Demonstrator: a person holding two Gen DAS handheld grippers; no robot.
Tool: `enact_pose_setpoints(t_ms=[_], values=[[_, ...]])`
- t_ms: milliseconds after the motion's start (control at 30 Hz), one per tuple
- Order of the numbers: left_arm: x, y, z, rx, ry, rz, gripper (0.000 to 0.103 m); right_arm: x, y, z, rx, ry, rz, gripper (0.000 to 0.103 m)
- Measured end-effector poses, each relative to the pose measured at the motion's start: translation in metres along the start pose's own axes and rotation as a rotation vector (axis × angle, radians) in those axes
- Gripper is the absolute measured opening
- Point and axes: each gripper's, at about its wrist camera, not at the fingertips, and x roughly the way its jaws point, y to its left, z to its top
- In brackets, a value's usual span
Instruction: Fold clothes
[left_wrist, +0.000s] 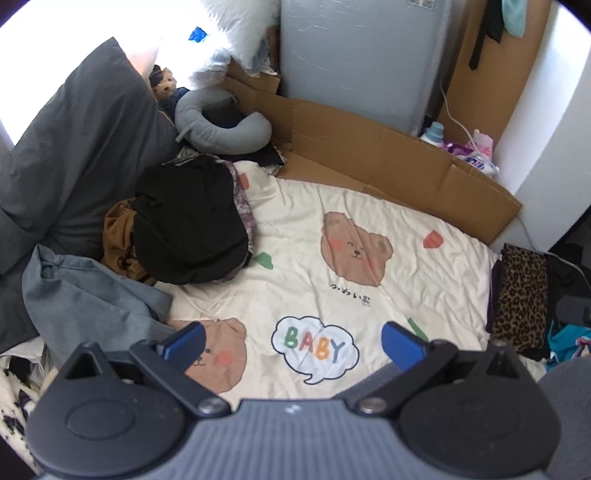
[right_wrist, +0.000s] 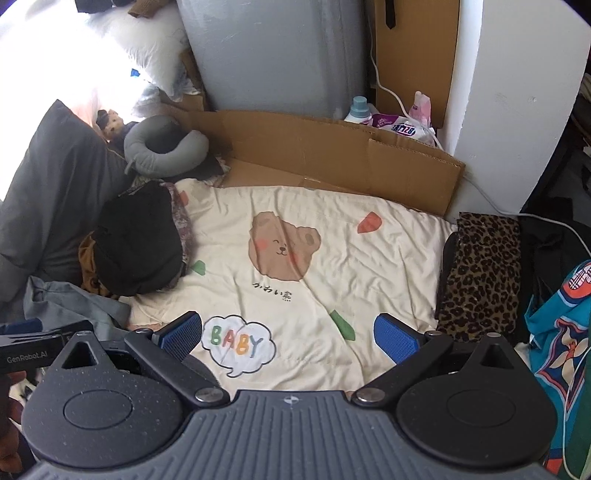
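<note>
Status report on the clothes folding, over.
Left hand-held gripper open, empty. Right hand-held gripper open, empty. Unfolded clothes pile left on bear-print sheet; leopard-print garment folded at right. Middle of sheet clear.

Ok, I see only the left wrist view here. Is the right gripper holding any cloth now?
Observer: No. The right gripper is open and empty, above the bear bedsheet.
Operator: What lies to the right of the leopard cloth? My view cuts it.
Observer: Beside the leopard cloth there is a teal cloth with an orange and white print, heaped at the edge of the frame.
Operator: And how do the two grippers stand to each other?
Observer: The black casing of the left gripper shows at the left edge of the right wrist view, so they are side by side.
</note>
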Motion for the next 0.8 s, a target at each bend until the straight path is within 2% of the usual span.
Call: enact_pose_setpoints(t_ms=[333, 633, 800], values=[[0.017, -0.016, -0.007, -0.024, 0.066, 0.004, 0.102, 0.017, -0.011, -0.007, -0.028, 0.046, -0.062, 0.102], [0.027, -0.027, -0.011, -0.039, 0.119, 0.012, 0.102, 0.021, -0.019, -0.014, -0.045, 0.088, -0.057, 0.102], [0.024, -0.033, -0.014, -0.043, 0.123, 0.021, 0.103, 0.026, -0.023, -0.021, -0.061, 0.131, -0.038, 0.102]])
